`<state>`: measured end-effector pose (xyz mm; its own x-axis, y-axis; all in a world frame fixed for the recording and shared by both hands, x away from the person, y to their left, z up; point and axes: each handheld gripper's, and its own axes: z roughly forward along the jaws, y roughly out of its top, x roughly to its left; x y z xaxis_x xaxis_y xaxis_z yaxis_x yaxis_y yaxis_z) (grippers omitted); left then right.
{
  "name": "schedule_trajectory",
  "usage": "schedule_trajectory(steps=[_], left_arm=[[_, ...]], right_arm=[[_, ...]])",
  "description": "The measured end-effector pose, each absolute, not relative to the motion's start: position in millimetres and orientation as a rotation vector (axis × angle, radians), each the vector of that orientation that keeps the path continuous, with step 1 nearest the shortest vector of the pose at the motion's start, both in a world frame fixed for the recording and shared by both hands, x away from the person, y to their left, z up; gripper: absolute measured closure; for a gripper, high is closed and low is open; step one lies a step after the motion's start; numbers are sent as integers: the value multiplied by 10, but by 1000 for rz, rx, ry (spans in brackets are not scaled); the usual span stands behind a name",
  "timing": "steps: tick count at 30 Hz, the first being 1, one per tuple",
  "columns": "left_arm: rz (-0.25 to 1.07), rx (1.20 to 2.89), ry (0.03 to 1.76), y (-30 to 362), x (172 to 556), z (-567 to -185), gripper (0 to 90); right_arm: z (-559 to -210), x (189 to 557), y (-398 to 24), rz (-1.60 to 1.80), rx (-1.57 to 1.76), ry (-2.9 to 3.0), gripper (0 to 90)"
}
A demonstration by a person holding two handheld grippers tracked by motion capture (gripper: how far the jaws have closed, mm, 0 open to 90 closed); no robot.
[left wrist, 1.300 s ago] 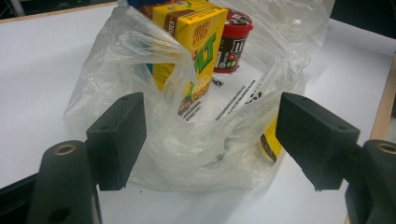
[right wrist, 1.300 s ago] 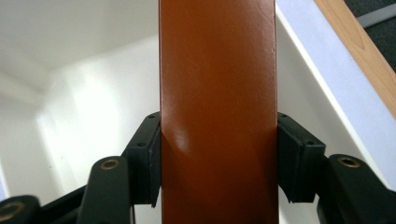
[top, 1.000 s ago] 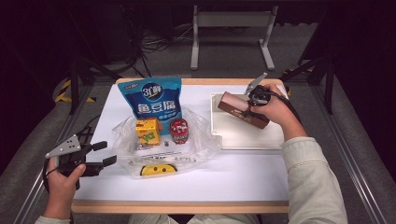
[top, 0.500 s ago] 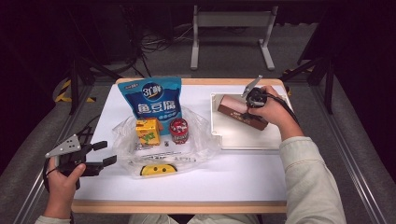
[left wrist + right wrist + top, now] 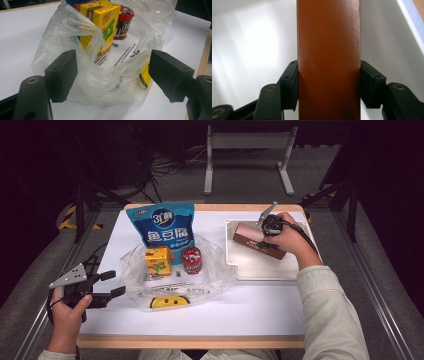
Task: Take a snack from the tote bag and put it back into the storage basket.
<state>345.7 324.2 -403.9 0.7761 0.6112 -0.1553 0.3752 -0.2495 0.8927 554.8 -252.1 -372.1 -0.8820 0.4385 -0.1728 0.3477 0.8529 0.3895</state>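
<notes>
A long brown box [image 5: 252,240] lies aslant on the white tray [image 5: 260,267] at the right of the table. My right gripper [image 5: 267,238] comes down on it from above, and the right gripper view shows both pads pressed against the sides of the brown box [image 5: 328,37]. At the table's left front edge my left gripper [image 5: 115,283] is open, aimed at a crumpled clear plastic bag [image 5: 210,265]. The bag [image 5: 65,32] lies just beyond the open jaws of that gripper [image 5: 113,60], with nothing between them.
On the flattened bag stand a yellow drink carton [image 5: 157,260] and a red candy can [image 5: 191,259]. A blue snack pouch [image 5: 162,225] lies behind them. A yellow smiley print [image 5: 170,301] shows at the bag's near edge. Floor and a metal stand lie beyond the table.
My right hand has edged slightly left over the tray, still clamped on the brown box. The left hand and the bag's contents have not moved.
</notes>
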Motion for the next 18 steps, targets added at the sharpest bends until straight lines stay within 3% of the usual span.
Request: schedule_trajectory(steps=[18], left_arm=[[261, 1880, 741, 3213, 3498, -4042, 240]], right_arm=[[-3740, 5524, -2524, 522, 611, 2710, 357]])
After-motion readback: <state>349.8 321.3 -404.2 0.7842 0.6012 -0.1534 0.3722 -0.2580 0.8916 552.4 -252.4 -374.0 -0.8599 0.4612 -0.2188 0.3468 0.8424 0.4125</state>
